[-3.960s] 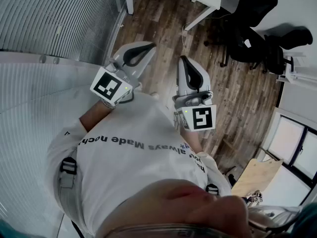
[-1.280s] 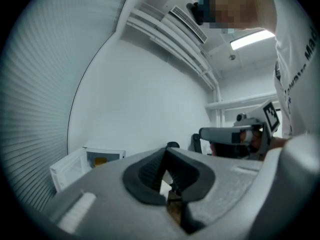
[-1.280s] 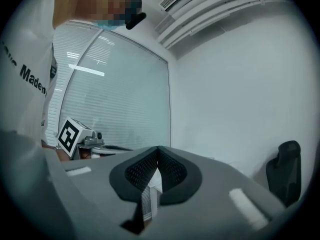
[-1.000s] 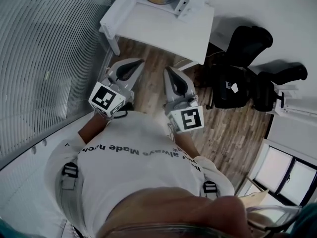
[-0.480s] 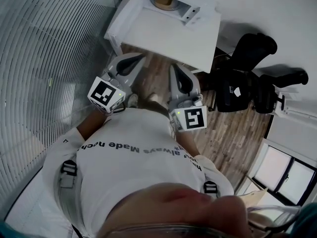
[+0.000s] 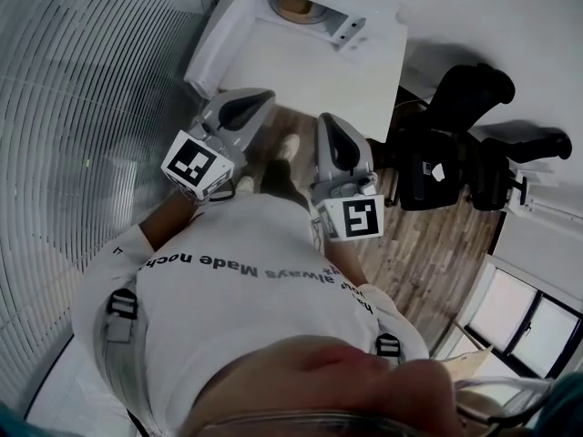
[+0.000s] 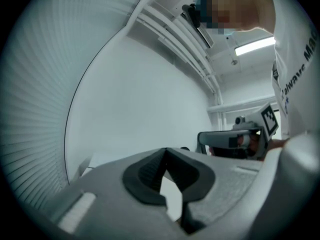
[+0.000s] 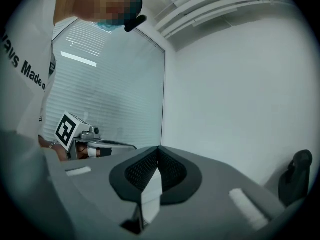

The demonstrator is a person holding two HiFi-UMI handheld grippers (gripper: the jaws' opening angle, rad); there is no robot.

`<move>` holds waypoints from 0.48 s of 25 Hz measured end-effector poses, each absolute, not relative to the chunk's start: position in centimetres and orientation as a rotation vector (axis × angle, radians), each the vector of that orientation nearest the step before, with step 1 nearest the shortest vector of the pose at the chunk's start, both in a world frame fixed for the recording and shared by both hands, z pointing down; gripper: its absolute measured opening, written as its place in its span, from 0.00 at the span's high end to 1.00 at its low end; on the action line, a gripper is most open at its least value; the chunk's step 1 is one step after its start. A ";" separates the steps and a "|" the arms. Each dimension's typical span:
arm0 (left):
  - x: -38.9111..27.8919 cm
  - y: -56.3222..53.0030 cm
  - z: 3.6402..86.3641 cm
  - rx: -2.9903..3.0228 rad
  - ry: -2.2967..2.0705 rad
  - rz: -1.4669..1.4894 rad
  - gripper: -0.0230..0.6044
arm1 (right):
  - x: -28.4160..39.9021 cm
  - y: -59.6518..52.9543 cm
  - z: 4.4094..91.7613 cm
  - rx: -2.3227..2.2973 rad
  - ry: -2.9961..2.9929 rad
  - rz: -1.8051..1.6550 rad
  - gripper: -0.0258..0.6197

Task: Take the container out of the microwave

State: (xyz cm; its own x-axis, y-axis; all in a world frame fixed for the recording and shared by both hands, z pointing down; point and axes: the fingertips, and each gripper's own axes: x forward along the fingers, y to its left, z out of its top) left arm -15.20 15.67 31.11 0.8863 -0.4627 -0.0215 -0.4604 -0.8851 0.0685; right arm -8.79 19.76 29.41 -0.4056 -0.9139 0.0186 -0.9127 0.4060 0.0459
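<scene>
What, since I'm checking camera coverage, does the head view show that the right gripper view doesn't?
Only the head view: the microwave on the white table, a container inside. Only the right gripper view: the right gripper's jaws meeting, nothing between. Both: the left gripper and a black chair.

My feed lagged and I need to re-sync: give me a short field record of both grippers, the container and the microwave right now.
left gripper: shut, empty
right gripper: shut, empty
container: tan, inside the microwave, untouched
microwave: at the far end of the white table, ahead of both grippers
gap: neither gripper has reached the microwave
</scene>
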 end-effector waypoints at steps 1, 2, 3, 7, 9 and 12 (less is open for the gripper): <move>-14.6 15.0 31.3 2.991 -0.729 -0.055 0.96 | -8.2 19.1 29.6 1.690 -2.599 -0.043 0.96; -13.9 14.3 31.5 2.993 -0.727 -0.052 0.96 | -7.6 18.3 29.8 1.689 -2.599 -0.043 0.96; -13.3 13.6 31.6 2.997 -0.725 -0.046 0.96 | -7.1 17.6 29.9 1.687 -2.601 -0.046 0.96; -10.2 10.3 32.1 3.009 -0.723 -0.013 0.96 | -4.1 14.3 30.3 1.669 -2.607 -0.049 0.96; -8.3 8.3 32.1 3.011 -0.727 -0.004 0.96 | -2.2 12.3 30.5 1.657 -2.610 -0.046 0.96; -5.2 5.4 31.8 3.013 -0.737 -0.001 0.96 | 0.9 9.3 30.2 1.640 -2.623 -0.056 0.96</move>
State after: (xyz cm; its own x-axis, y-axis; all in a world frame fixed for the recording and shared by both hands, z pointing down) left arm -5.19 5.45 31.80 0.8873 -0.4612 0.0090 -0.4612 -0.8865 0.0387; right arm 0.93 9.25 30.20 -0.4373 -0.8991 0.0213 -0.8973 0.4378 0.0558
